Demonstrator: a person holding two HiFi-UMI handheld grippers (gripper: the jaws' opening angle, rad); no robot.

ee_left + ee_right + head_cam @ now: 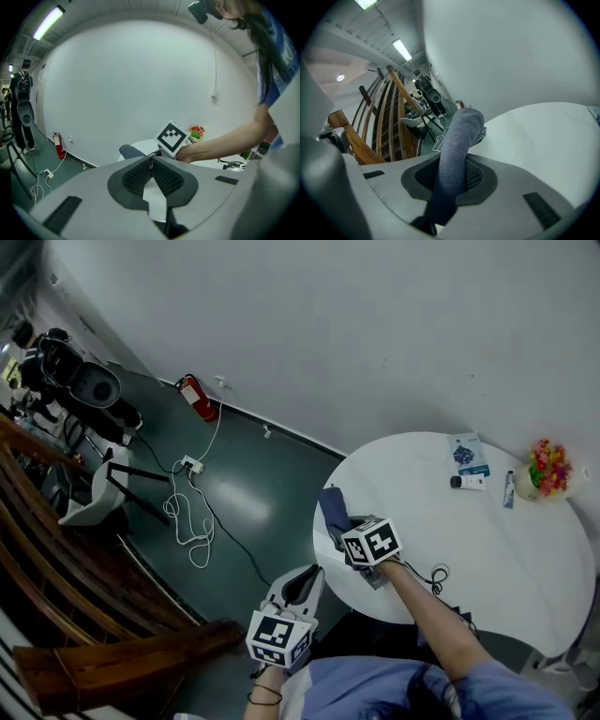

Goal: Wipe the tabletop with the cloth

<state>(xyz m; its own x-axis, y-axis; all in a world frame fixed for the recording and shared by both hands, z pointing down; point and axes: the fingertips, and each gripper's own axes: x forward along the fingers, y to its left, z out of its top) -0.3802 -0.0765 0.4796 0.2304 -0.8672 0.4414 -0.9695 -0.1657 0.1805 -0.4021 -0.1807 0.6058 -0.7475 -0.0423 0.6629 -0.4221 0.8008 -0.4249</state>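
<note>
Cloth, grey-blue, is pinched between the jaws of the right gripper and reaches out to the left rim of the round white table, likely placed for a sweep inward. The left gripper, jaws pressed together on nothing, hangs off the table, out of the way.

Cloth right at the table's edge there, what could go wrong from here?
The cloth, pinched in the right gripper, sits at the rim of the table; an outward sweep might slip off. A wide sweep could knock the flowers or blue booklet. The forearm might snag the cable.
</note>
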